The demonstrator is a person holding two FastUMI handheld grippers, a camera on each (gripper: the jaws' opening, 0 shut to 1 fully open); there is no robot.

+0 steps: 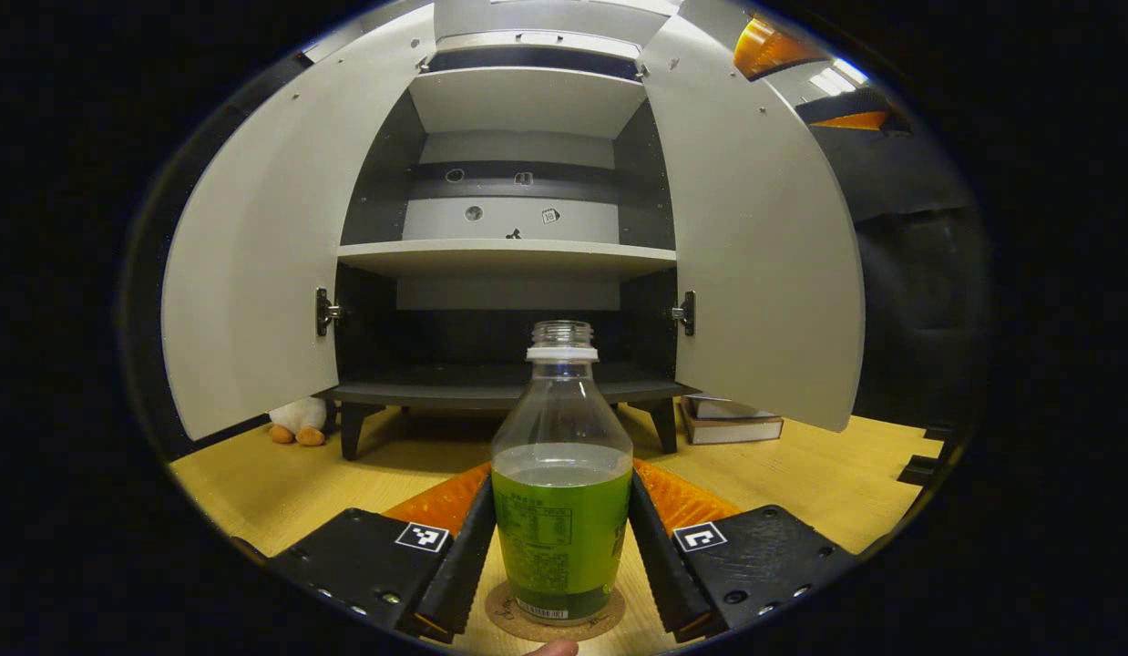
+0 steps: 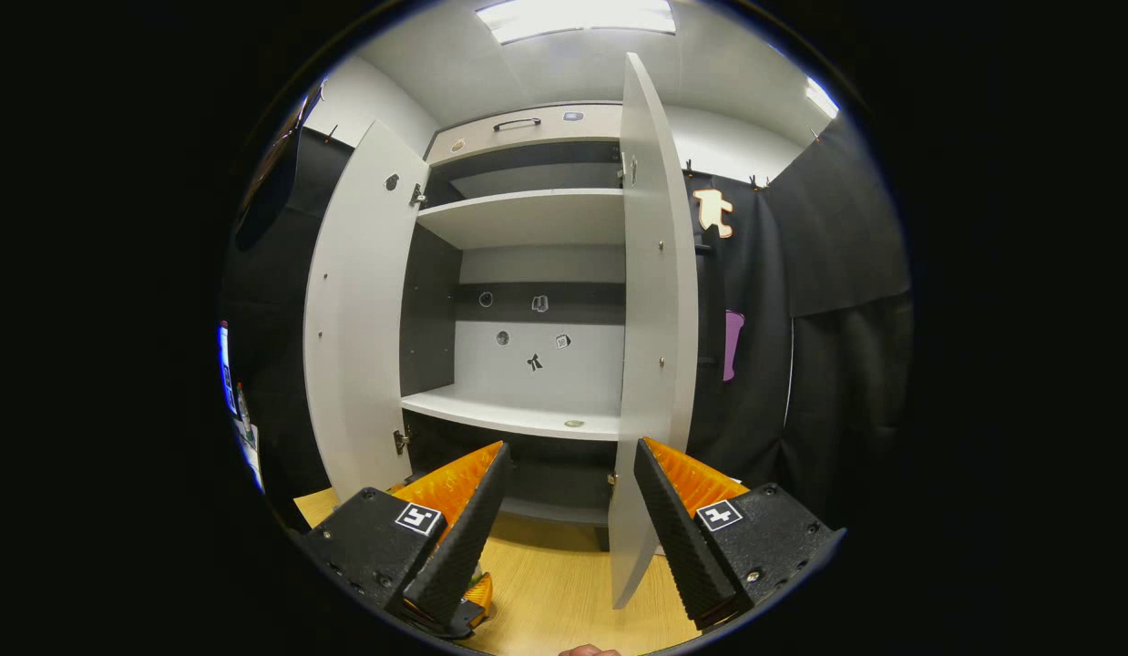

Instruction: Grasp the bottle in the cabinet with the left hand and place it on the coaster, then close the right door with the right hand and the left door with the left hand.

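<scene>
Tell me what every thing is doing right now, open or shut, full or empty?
Bottle: upright on the coaster, no cap, partly full.
Coaster: flat on the table, under the bottle.
Left door: open.
Right door: open.
Cabinet shelves: bare.
Left hand-held gripper: fingers around the bottle; contact unclear.
Right hand-held gripper: open, empty.

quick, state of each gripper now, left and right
Left gripper: fingers against both sides of the bottle, which stands on the coaster.
Right gripper: open, holding nothing.
</scene>
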